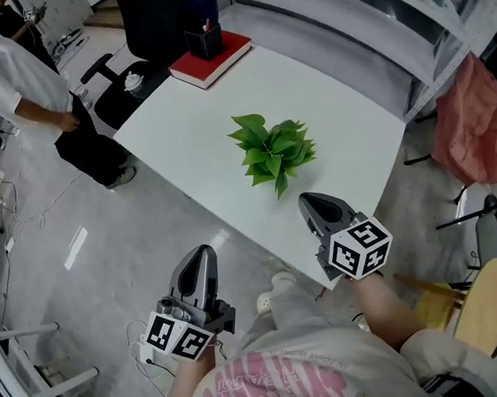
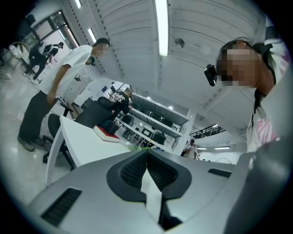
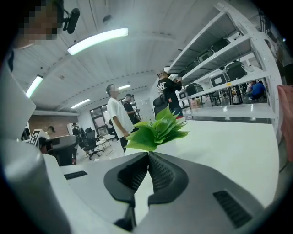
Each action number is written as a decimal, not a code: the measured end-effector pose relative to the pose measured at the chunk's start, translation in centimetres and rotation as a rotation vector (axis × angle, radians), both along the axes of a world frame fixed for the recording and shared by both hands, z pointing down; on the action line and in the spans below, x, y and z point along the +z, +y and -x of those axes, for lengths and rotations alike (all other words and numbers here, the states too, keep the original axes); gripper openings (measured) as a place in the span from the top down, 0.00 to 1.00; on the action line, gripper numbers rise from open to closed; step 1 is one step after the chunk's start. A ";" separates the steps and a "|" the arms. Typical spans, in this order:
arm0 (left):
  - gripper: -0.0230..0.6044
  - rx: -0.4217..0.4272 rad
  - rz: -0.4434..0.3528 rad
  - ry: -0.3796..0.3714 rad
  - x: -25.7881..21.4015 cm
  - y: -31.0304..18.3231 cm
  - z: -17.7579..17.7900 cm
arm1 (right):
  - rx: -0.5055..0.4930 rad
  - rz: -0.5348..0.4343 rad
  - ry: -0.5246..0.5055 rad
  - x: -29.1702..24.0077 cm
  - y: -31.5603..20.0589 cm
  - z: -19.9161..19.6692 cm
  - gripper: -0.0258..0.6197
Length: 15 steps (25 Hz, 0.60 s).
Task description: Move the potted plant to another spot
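The potted plant [image 1: 272,151] has bright green leaves and stands near the middle of the white table [image 1: 199,120]; its pot is hidden under the leaves. My right gripper [image 1: 305,199] hovers over the table's near edge, a short way in front of the plant, jaws shut and empty. In the right gripper view the plant [image 3: 155,132] rises just beyond the shut tips [image 3: 148,153]. My left gripper [image 1: 204,249] is off the table, over the floor to the left, shut and empty. Its own view shows the shut tips [image 2: 146,150] with a sliver of green leaves [image 2: 139,147] behind.
A red book [image 1: 212,59] with a black pen holder [image 1: 204,39] lies at the table's far corner. A person in a white shirt [image 1: 16,79] stands left of the table beside a black chair [image 1: 116,88]. A pink cloth [image 1: 474,124] hangs at right. Shelving [image 3: 229,59] runs behind.
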<state>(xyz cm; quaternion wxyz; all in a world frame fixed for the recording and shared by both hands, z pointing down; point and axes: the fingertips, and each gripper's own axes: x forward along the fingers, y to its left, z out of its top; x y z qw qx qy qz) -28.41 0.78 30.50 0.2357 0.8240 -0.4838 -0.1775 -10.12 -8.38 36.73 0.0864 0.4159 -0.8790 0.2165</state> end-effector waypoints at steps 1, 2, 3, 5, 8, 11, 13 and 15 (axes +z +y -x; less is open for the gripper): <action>0.92 -0.002 0.010 -0.004 0.6 -0.3 -0.4 | -0.008 0.005 0.007 0.7 -0.4 -0.2 0.94; 0.92 -0.006 0.024 -0.009 1.3 -0.6 -0.7 | -0.014 0.016 0.012 1.4 -0.8 -0.4 0.94; 0.92 -0.014 0.042 -0.011 2.0 -0.9 -0.9 | -0.018 0.032 0.012 2.0 -1.2 -0.5 0.94; 0.92 -0.033 0.078 -0.017 3.4 -1.6 -1.3 | -0.031 0.061 0.005 3.2 -2.0 -0.7 0.94; 0.92 -0.051 0.113 -0.025 4.9 -2.6 -2.0 | -0.074 0.050 0.019 4.1 -3.1 -0.6 0.92; 0.92 -0.060 0.134 -0.023 5.7 -3.3 -2.7 | -0.131 0.022 0.041 4.6 -4.1 -0.2 0.81; 0.92 -0.064 0.148 -0.030 6.1 -3.6 -3.2 | -0.169 0.005 0.064 4.9 -4.5 0.0 0.65; 0.92 -0.073 0.161 -0.034 6.6 -3.9 -3.6 | -0.198 -0.015 0.082 5.2 -5.0 0.2 0.50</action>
